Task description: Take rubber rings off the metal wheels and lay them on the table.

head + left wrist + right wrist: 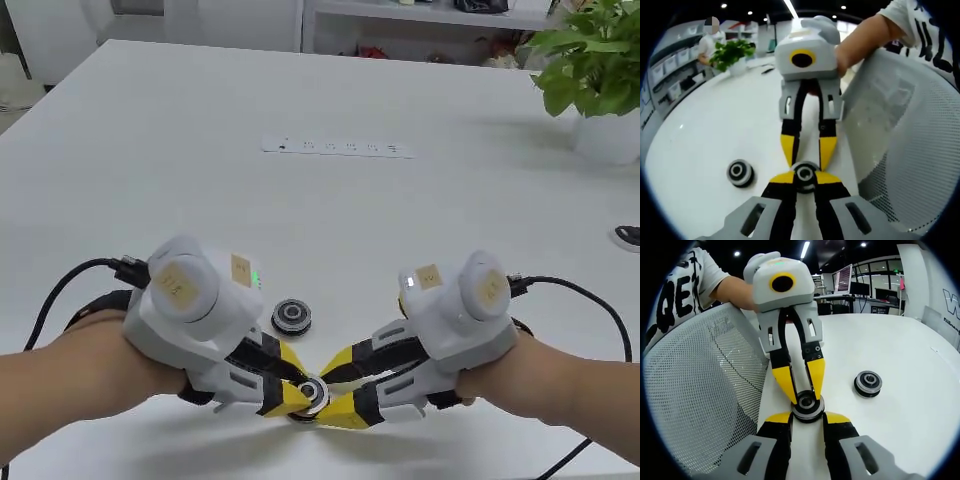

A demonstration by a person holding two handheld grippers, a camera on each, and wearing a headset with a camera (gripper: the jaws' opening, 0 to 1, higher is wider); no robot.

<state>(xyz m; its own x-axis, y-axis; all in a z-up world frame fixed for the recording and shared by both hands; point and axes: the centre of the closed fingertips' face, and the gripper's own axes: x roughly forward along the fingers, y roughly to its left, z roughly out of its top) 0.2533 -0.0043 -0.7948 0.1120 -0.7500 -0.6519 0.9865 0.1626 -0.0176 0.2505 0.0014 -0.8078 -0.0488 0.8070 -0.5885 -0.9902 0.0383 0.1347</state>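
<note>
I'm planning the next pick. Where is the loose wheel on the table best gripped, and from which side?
From above, close the jaws across the black outer rim of the loose wheel. It lies flat on the table, hub up, with bare surface around, so opposite edges look reachable.

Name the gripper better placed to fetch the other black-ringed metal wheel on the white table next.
Left, probably. The left gripper and right gripper both clamp the near rubber-ringed metal wheel, but the loose black-ringed metal wheel lies just beyond the left gripper's jaws, farther from the right's.
</note>
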